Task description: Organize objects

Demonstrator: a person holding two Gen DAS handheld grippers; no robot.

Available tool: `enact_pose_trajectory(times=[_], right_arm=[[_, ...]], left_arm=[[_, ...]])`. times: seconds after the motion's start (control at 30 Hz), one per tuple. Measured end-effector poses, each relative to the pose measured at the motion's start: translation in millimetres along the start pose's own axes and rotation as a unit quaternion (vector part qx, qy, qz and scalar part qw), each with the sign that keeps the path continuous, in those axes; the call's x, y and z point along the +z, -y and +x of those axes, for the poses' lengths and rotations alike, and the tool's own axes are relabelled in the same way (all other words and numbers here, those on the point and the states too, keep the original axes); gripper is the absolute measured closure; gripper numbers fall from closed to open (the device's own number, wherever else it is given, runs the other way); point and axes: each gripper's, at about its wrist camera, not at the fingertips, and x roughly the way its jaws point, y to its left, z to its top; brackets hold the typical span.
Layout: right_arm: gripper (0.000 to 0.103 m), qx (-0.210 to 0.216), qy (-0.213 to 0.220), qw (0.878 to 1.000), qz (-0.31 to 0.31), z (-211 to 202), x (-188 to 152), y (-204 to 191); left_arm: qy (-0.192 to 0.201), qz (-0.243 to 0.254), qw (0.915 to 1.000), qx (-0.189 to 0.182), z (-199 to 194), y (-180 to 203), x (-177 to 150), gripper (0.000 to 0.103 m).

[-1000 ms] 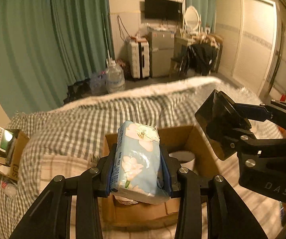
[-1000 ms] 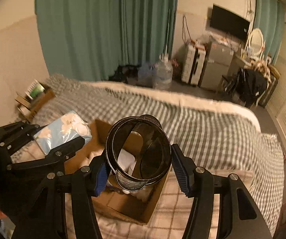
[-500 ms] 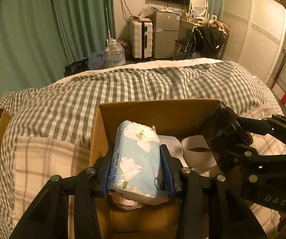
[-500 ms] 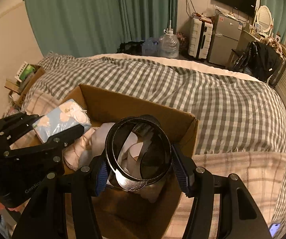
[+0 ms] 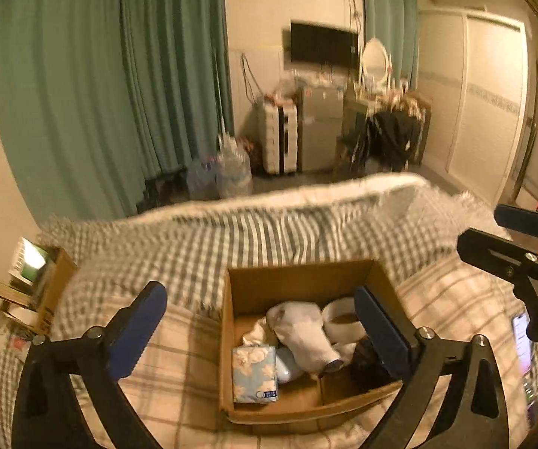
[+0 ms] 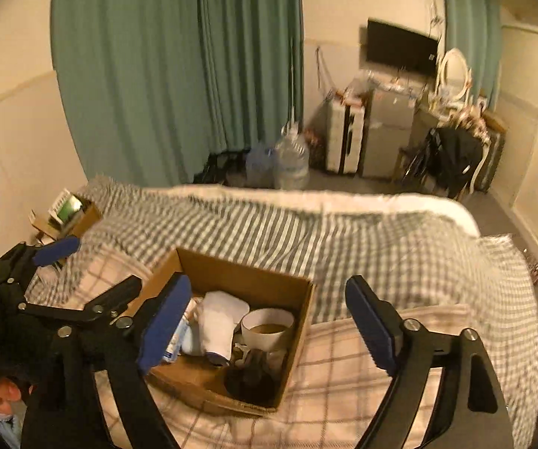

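The cardboard box (image 5: 227,340) sits open-topped on the plaid blanket, below and ahead of the left gripper (image 5: 259,316), whose empty fingers are spread wide; the blue floral tissue pack (image 5: 254,374) lies flat in the box's near-left corner; a white rolled cloth (image 5: 302,331) sits mid-box, touching the pack's right side; behind it there's a white tape roll (image 5: 343,318); a dark cup-like thing (image 6: 250,376) lies in the near-right corner, just below the right gripper (image 6: 269,321).
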Motion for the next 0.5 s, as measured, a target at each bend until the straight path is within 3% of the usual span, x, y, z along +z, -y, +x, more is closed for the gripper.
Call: enact_pose_trajectory(times=[0.17,0.5], right_arm=[[0.001,-0.029,0.039,0.999,-0.005,-67,2,-5],[0.000,-0.062,0.122,0.991,-0.006,-171,-24,-10]], left_arm=[[0.047,-0.008,0.9988,-0.003,-66,0,11,0.000],[0.121,0.015,0.9925,0.006,-162,8,-5,0.000]])
